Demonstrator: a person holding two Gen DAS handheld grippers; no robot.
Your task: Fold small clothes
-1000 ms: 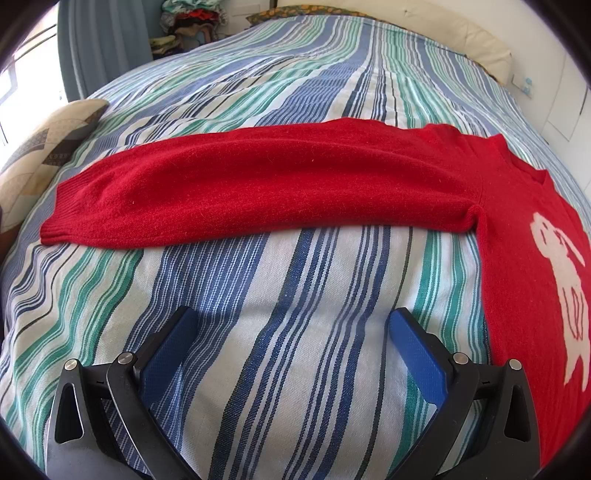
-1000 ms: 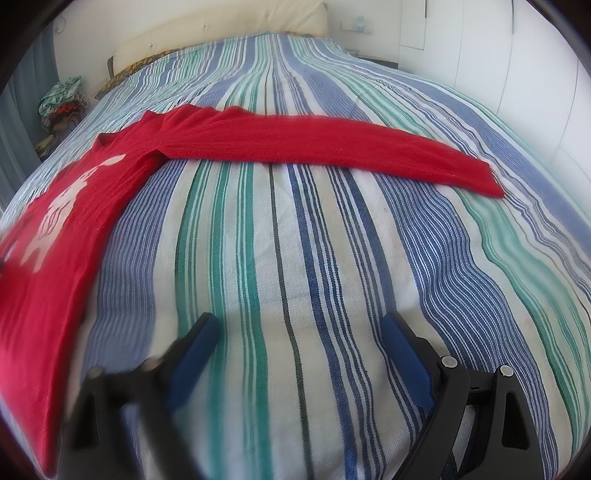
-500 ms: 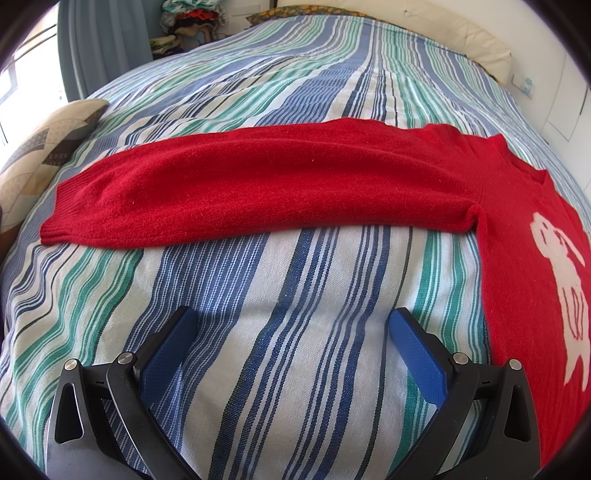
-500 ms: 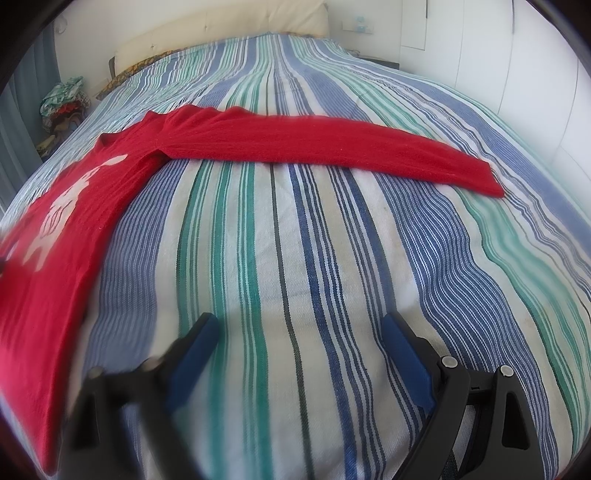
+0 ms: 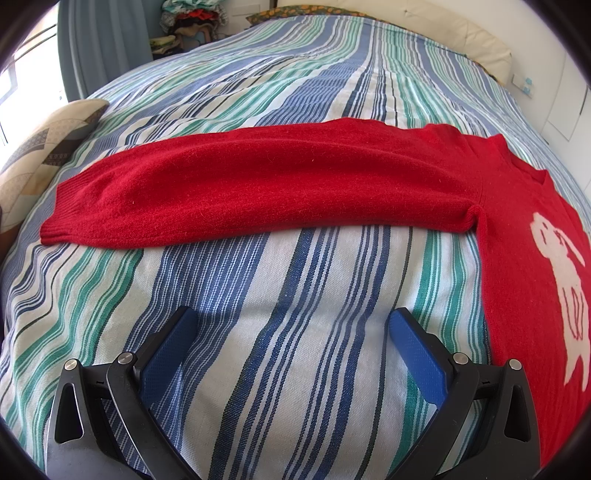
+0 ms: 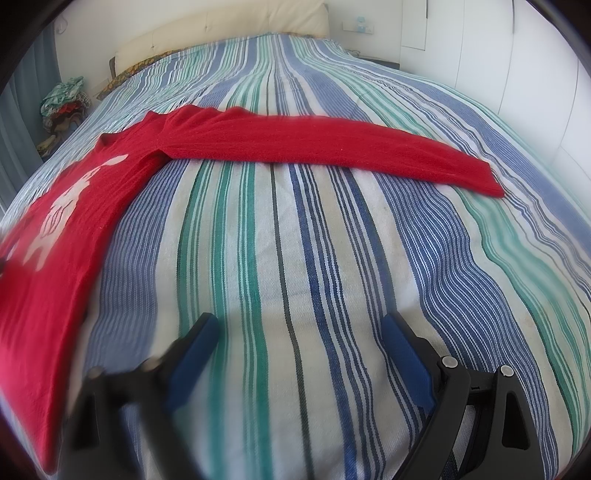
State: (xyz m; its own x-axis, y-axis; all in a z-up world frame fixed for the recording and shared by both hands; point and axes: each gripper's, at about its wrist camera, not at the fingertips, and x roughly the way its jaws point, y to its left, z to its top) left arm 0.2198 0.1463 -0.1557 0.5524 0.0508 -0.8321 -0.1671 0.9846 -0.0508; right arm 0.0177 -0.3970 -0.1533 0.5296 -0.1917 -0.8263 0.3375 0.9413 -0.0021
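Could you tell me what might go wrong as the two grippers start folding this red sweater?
Both sleeves lie stretched out flat, so the open left gripper or right gripper may pinch the striped bedspread along with a cuff. The red sweater is fuzzy knit and could drag and bunch across the soft bed, skewing the fold.

- Left wrist view looks steeply down and forward, close above the striped bed [image 5: 295, 369], left of the red sweater [image 5: 258, 184].
- Right wrist view does likewise, right of the sweater's body.
- Both share the sweater's white-figured front [image 6: 62, 218] and the headboard [image 6: 221, 26].
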